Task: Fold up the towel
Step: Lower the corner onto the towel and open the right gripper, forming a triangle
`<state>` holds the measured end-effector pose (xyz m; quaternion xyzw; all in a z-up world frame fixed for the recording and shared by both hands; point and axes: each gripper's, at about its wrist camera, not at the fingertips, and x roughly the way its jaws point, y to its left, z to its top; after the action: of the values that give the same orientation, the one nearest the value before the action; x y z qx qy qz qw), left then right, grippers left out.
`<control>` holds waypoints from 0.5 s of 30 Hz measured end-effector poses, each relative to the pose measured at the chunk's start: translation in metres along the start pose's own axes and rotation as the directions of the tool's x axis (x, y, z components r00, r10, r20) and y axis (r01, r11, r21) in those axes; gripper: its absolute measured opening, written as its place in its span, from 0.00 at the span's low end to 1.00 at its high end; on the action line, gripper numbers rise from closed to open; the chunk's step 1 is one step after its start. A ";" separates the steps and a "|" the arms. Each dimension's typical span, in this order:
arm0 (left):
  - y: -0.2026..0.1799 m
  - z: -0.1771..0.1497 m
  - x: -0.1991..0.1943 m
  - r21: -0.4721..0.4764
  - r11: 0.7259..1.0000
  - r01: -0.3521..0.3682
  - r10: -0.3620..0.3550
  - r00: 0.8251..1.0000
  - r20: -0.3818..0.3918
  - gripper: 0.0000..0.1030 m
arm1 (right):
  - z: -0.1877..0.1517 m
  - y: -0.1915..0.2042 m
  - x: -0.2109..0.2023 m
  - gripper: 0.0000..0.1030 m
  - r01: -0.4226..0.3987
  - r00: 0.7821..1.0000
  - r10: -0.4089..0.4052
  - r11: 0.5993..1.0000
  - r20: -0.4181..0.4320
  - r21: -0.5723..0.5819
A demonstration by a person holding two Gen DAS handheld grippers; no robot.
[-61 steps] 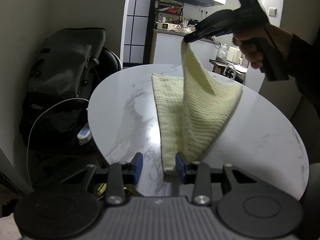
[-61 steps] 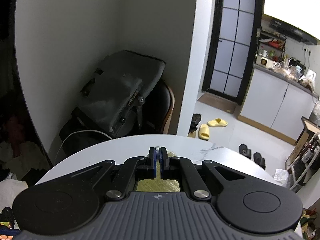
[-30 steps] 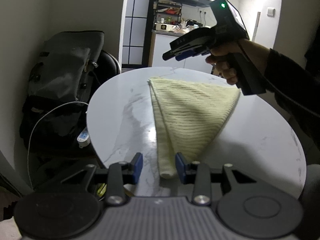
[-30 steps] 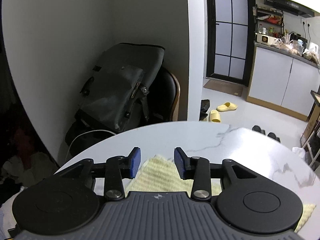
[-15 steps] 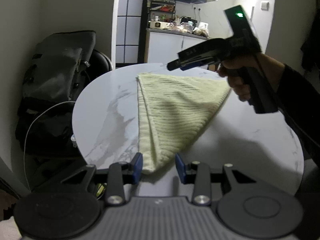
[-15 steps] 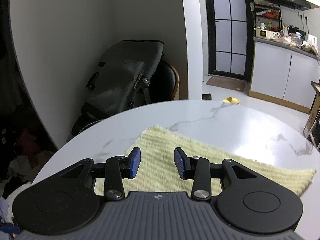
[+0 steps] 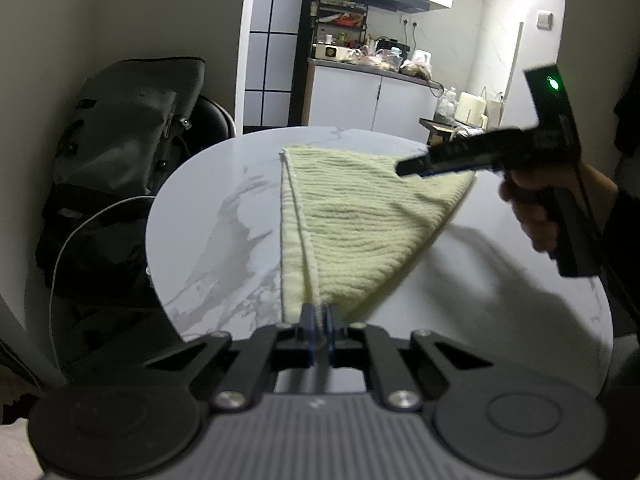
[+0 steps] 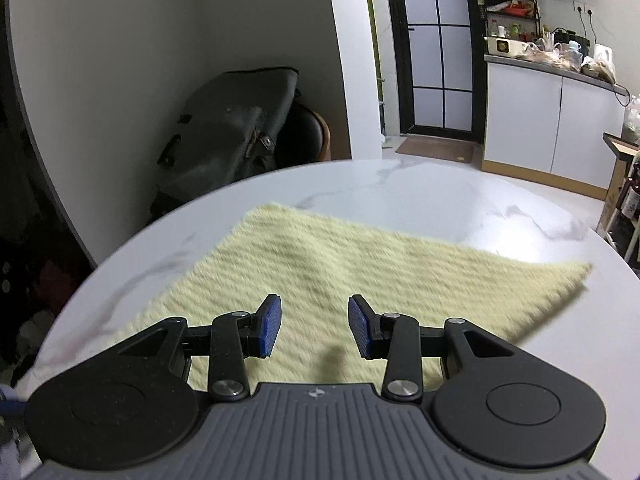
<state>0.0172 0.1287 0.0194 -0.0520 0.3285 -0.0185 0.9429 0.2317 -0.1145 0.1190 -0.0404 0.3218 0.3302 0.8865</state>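
A pale yellow ribbed towel [image 7: 352,216] lies folded into a triangle on the round white marble table [image 7: 216,220]. My left gripper [image 7: 318,316] is shut on the towel's near corner at the table's front edge. My right gripper [image 8: 314,324] is open and empty, hovering just above the towel [image 8: 360,268]. In the left wrist view the right gripper [image 7: 404,169] hangs over the towel's far right part, held by a hand.
A dark backpack [image 7: 120,136] sits on a chair left of the table, with a white cable [image 7: 80,224] below it. A kitchen counter [image 7: 372,92] with clutter stands behind. A glass door [image 8: 436,48] is at the back.
My right gripper let go of the towel corner, which now lies flat, and moved back over the towel. My left gripper closed on the near corner.
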 end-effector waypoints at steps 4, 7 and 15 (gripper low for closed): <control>-0.001 0.000 -0.001 0.003 1.000 -0.016 0.016 1.000 -0.002 0.06 | -0.006 0.002 -0.004 0.40 -0.008 1.000 0.008 1.000 -0.006 -0.028; -0.002 -0.001 -0.002 0.004 0.999 -0.032 0.032 0.999 -0.002 0.06 | -0.009 0.002 -0.008 0.40 -0.011 1.000 0.011 0.999 -0.004 -0.041; -0.009 -0.003 -0.008 -0.001 0.998 -0.064 0.064 0.998 0.005 0.06 | -0.022 -0.002 -0.018 0.40 -0.020 1.000 0.018 0.995 -0.026 -0.095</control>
<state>0.0085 0.1198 0.0230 -0.0418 0.3278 0.0118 0.9438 0.2102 -0.1321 0.1118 -0.0837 0.3171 0.3530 0.8763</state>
